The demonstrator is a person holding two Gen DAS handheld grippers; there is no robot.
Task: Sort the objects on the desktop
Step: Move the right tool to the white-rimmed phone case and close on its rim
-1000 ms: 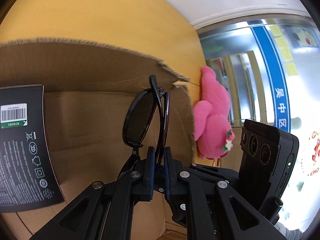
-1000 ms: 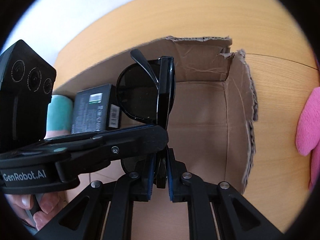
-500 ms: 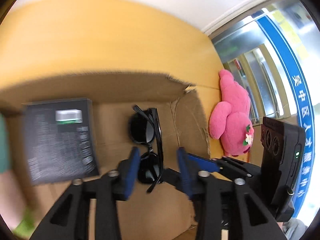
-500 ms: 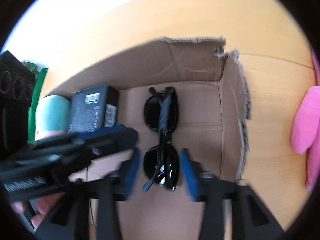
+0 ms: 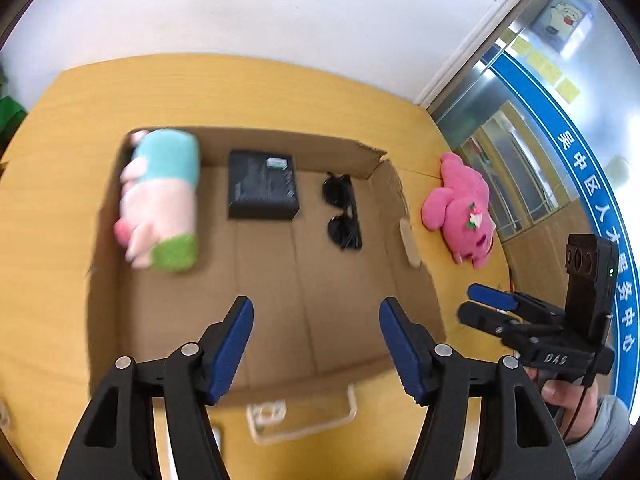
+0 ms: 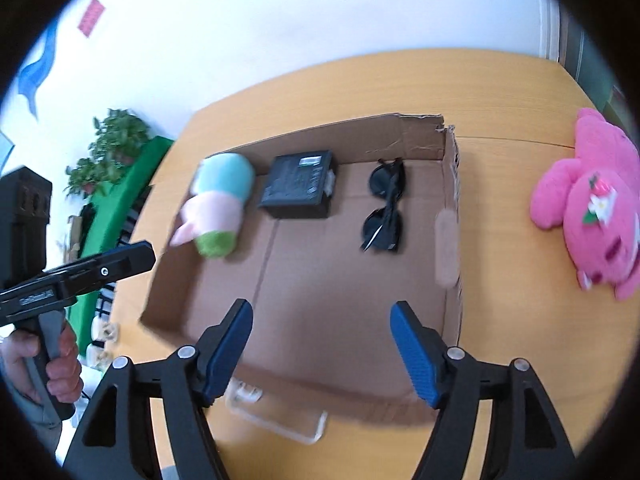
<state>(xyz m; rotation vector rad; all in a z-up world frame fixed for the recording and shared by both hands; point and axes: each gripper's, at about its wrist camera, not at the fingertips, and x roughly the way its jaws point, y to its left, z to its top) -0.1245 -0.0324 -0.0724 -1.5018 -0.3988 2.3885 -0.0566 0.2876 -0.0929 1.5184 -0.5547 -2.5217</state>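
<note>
White wall [image 5: 280,12], wood desk [image 5: 248,88]

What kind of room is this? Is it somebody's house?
Probably not a house; more likely an office or public service room. A blue band with Chinese characters runs across a glass wall, a potted plant sits by the white wall, and a cardboard box rests on a wooden table.

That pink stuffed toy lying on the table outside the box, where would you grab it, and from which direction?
I'd grip the pink stuffed toy across its plump middle, coming down from above. It lies flat on the table, right of the cardboard box, with nothing over it. The body is the thickest part, so it should fill the jaws better than a thin limb. The open right gripper looks nearer.
</note>
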